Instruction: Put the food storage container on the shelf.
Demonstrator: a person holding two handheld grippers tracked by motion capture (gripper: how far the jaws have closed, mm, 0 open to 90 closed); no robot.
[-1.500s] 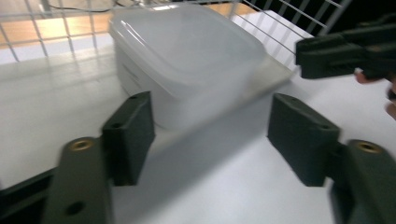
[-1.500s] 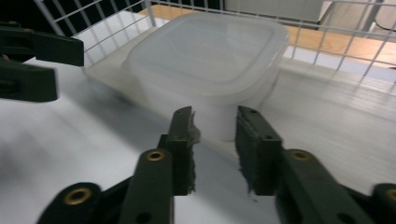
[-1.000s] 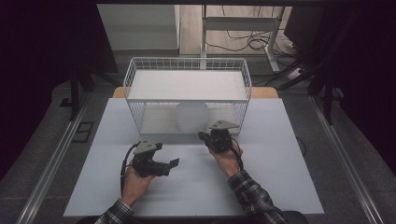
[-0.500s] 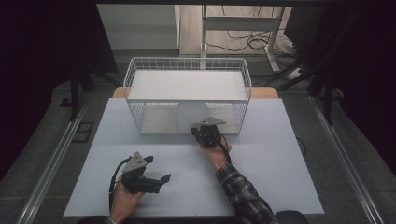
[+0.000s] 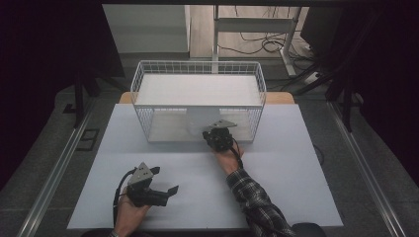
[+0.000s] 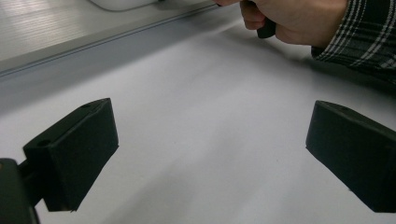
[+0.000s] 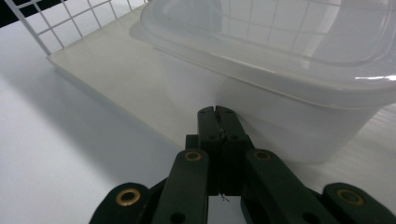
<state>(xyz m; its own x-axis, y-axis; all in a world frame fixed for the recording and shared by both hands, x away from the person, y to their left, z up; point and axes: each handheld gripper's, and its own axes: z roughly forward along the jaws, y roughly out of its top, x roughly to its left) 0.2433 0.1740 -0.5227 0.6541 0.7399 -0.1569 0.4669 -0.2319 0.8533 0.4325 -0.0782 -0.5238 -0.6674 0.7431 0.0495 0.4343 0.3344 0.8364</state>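
So far the closed, empty right gripper (image 7: 218, 112) touches the lidded container (image 7: 289, 88) at centre frame; the left gripper (image 6: 210, 154) gapes empty.

We saw a translucent, smooth plastic tub (image 7: 280, 93) inside a white wire basket (image 5: 197, 69); matt black jaws.

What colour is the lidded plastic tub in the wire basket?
Translucent white plastic tub, clearest in the right gripper view.

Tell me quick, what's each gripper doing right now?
Left gripper: open, holding nothing.
Right gripper: closed, empty, its tips at the clear plastic container.
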